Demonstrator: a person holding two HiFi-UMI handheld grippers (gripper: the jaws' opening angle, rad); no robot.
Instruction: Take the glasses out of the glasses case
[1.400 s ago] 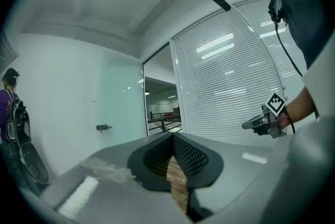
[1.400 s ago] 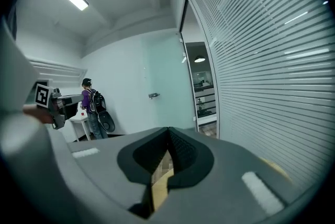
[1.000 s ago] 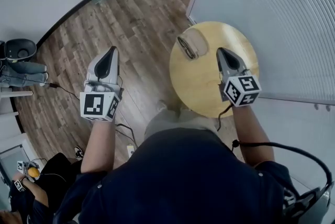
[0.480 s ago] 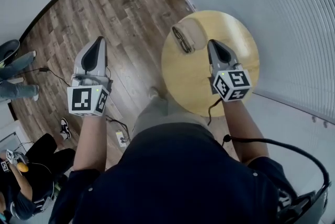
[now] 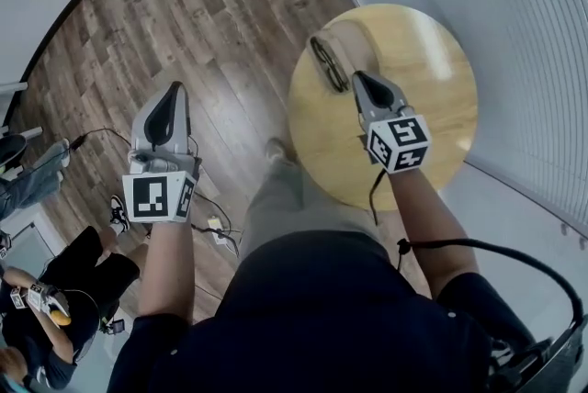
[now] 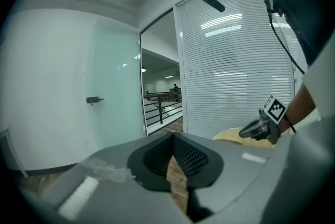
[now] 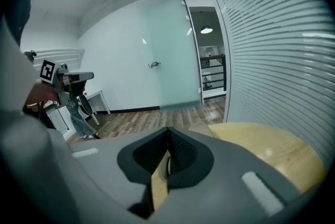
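The glasses case (image 5: pixel 344 50) lies open near the far left edge of the round table (image 5: pixel 432 106), with the glasses (image 5: pixel 323 65) inside. The right gripper (image 5: pixel 358 81) hovers just beside it, jaws together, and should open them and pinch the frame gently. The left gripper (image 5: pixel 176 92), closed and empty over the floor, could steady the case. One case, one pair of glasses, two grippers.

Tan glasses case (image 5: pixel 344 50) lies open on the round table (image 5: pixel 432 79), dark glasses (image 5: pixel 325 62) inside.

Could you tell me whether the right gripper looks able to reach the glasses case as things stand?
Probably yes: the right gripper points at the glasses case just ahead, and nothing lies between them on the round table. Its jaws are shut, so they must open first.
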